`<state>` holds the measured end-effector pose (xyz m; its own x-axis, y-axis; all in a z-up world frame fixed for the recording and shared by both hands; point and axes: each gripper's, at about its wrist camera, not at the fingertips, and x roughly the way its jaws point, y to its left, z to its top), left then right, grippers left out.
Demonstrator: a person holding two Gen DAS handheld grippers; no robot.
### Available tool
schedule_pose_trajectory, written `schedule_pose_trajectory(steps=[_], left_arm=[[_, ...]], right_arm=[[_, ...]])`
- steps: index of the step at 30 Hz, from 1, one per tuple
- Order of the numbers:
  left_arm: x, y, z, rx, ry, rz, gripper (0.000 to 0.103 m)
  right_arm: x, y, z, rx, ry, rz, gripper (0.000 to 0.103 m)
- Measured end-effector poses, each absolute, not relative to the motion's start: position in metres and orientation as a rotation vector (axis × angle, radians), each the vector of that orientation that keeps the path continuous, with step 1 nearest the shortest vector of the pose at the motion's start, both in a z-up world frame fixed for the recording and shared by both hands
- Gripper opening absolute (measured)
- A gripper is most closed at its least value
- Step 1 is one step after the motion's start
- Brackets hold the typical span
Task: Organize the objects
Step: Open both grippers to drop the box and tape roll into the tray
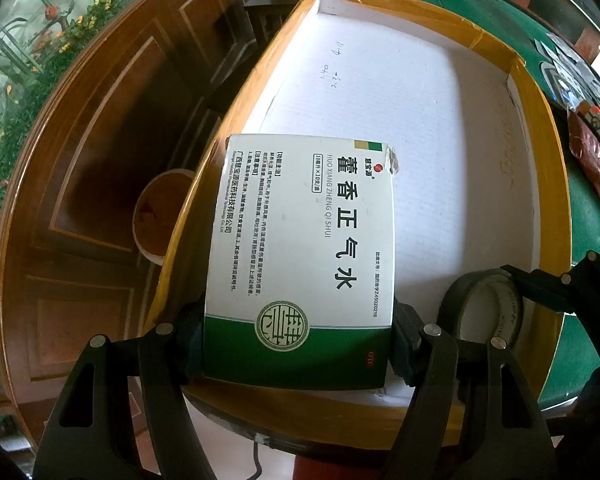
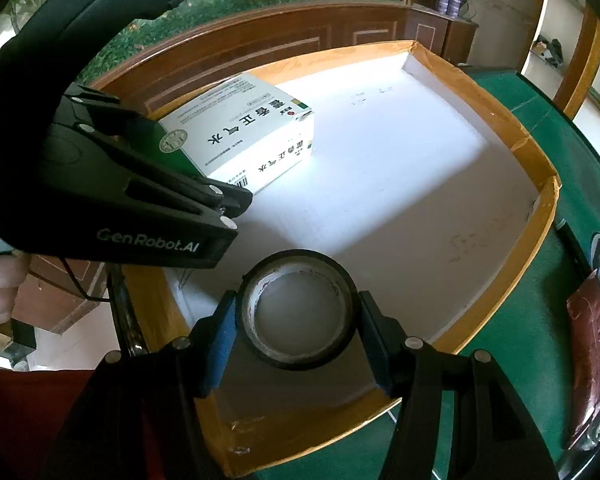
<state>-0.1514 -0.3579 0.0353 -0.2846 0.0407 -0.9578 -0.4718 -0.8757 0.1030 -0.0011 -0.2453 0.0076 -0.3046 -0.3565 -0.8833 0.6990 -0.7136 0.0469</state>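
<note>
Both grippers angle steeply down into the tray [image 2: 540,168], left gripper [image 1: 298,350] jaws clamping the medicine box [image 1: 304,240], right gripper [image 2: 296,340] jaws the tape roll [image 2: 298,308].

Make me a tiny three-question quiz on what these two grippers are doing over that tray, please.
1. True or false: the left gripper holds the medicine box.
2. What sits between the right gripper's pads? A) a cup B) a black tape roll C) nothing
3. What colour is the floor of the tray?

Key: 1 true; 2 B; 3 white.
</note>
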Motion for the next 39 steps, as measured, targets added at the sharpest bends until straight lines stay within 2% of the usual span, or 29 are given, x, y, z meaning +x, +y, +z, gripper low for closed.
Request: schedule_pose_trajectory(steps=[11, 13, 14, 15, 22, 29, 39], left_arm=[[-0.15, -0.36, 0.037, -1.655, 0.505, 2.221, 0.074], [-0.151, -0.363, 0.036, -1.668, 0.475, 2.217, 0.074], [-0.15, -0.363, 0.036, -1.673, 0.461, 2.216, 0.074], [-0.15, -0.364, 0.036, -1.679, 0.444, 2.207, 0.074], [-0.156, -0.367, 0.044, -1.723, 0.319, 2.168, 0.074], [-0.161, -0.36, 0.064, -1.743, 0.16, 2.17, 0.076], [-0.152, -0.328, 0.085, -1.706, 0.123, 2.133, 0.08]], right_arm=[[-0.007, -0.248, 0.007, 1.273, 0.473, -2.052, 0.059], [-0.007, -0.247, 0.009, 1.272, 0.474, -2.063, 0.06], [-0.008, -0.245, 0.012, 1.266, 0.463, -2.071, 0.065], [-0.008, -0.242, 0.017, 1.257, 0.448, -2.082, 0.07], [-0.013, -0.204, 0.056, 1.166, 0.27, -2.216, 0.078], [-0.019, -0.145, 0.068, 1.199, 0.129, -2.412, 0.082], [-0.017, -0.056, 0.053, 1.36, -0.086, -2.582, 0.082]])
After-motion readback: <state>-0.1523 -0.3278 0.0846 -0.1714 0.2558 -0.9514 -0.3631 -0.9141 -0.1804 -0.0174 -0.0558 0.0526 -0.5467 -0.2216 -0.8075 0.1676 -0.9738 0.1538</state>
